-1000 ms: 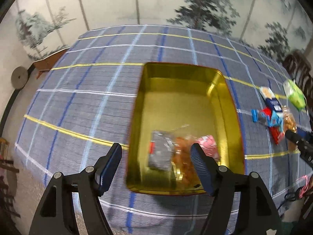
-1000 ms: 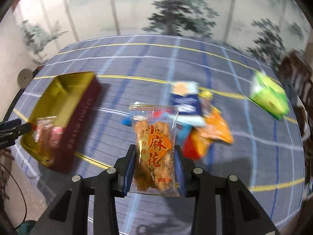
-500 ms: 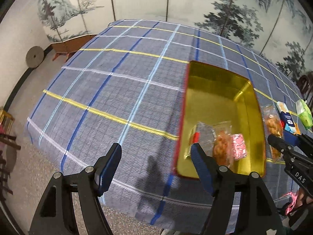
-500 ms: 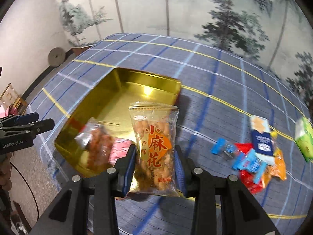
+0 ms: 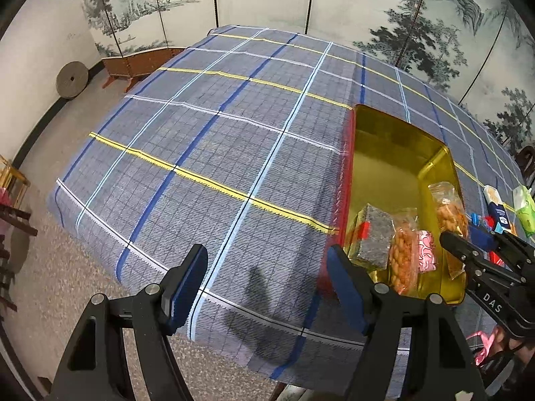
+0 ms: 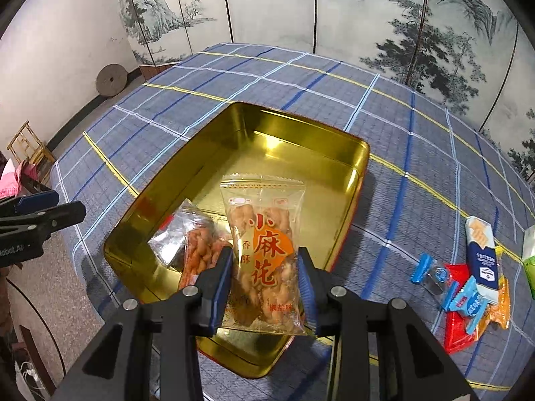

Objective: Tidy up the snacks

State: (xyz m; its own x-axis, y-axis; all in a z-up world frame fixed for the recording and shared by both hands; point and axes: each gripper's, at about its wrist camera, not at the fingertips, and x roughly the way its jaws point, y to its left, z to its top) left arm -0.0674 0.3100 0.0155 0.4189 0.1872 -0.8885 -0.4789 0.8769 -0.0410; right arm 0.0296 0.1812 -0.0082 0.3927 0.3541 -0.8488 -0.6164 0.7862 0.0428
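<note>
Between the blue pads of the right gripper (image 6: 264, 284), pinched upright: clear twisted-dough snack packet (image 6: 264, 244) printed "小麻花", hanging above the gold rectangular tin (image 6: 362, 153). Off to the side over plaid cloth (image 5: 234, 153), left gripper (image 5: 265, 280), spread, empty.

Tablecloth (image 5: 234, 153): blue-grey plaid, yellow and white lines
Screen (image 6: 367, 16): painted trees and mountains
Millstone (image 5: 72, 78): leaning against wall
Floor (image 5: 50, 267): speckled
</note>
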